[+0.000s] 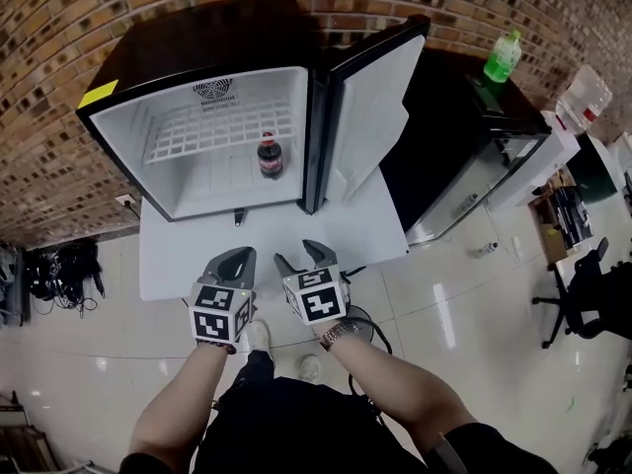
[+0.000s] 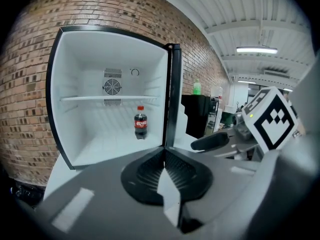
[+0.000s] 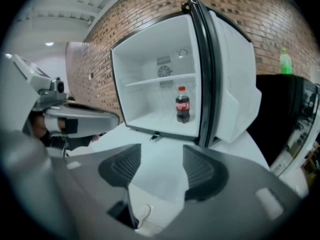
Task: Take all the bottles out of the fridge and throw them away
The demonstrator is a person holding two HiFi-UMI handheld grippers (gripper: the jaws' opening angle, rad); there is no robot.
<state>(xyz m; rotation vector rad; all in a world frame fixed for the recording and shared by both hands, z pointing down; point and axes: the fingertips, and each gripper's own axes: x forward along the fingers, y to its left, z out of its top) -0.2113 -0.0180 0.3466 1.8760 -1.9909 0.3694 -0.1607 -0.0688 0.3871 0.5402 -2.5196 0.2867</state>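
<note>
A small cola bottle (image 1: 270, 156) with a red cap stands upright on the floor of the open white-lined fridge (image 1: 128, 136), under its wire shelf. It also shows in the left gripper view as the cola bottle (image 2: 140, 123) and in the right gripper view as the cola bottle (image 3: 182, 104). Both grippers hover side by side over the front of the white table (image 1: 178, 255), well short of the fridge. My left gripper (image 1: 237, 261) (image 2: 164, 153) is shut, tips touching, with nothing in it. My right gripper (image 1: 296, 255) (image 3: 161, 156) is open and empty.
The fridge door (image 1: 380, 107) stands open to the right. Beyond it is a black cabinet (image 1: 464, 136) with a green bottle (image 1: 503, 56) (image 3: 285, 61) on top. An office chair (image 1: 583, 294) stands at the far right, and cables (image 1: 64, 270) lie on the floor at left.
</note>
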